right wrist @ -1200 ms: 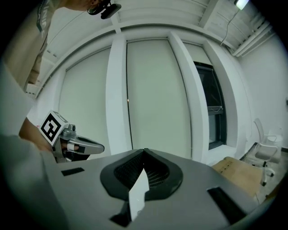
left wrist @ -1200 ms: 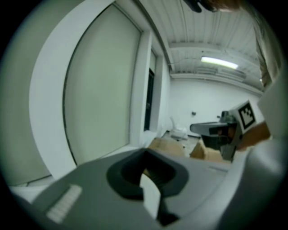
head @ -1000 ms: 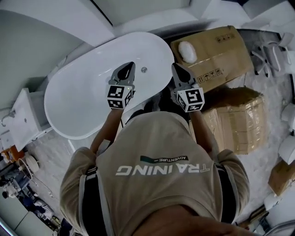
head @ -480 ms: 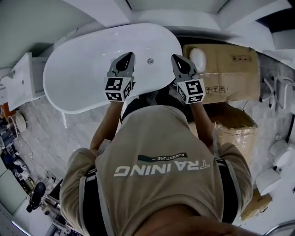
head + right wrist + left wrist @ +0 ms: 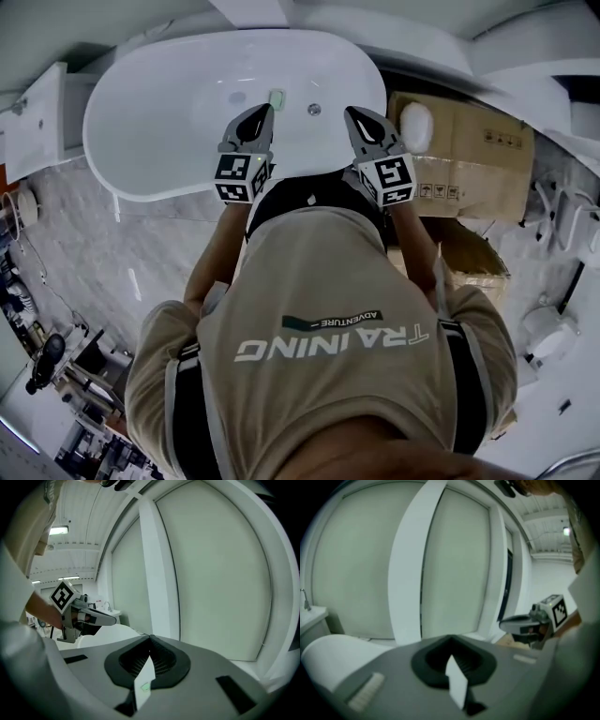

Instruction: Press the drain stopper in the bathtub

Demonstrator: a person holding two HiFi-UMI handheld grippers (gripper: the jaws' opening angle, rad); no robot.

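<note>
Left gripper (image 5: 263, 112) and right gripper (image 5: 353, 114) both have their jaws clenched tip to tip, gripping nothing, and hover side by side over the near rim of the bathtub (image 5: 141, 141). The drain stopper (image 5: 314, 110), a small round metal cap, sits on the tub floor below, between the two tips and nearer the right one. Off the tub's right end there's a cardboard box (image 5: 473, 155) with a white lump (image 5: 415, 127) on top.

Glossy white bathtub (image 5: 159, 131), matt brown cardboard box (image 5: 478, 155)
</note>
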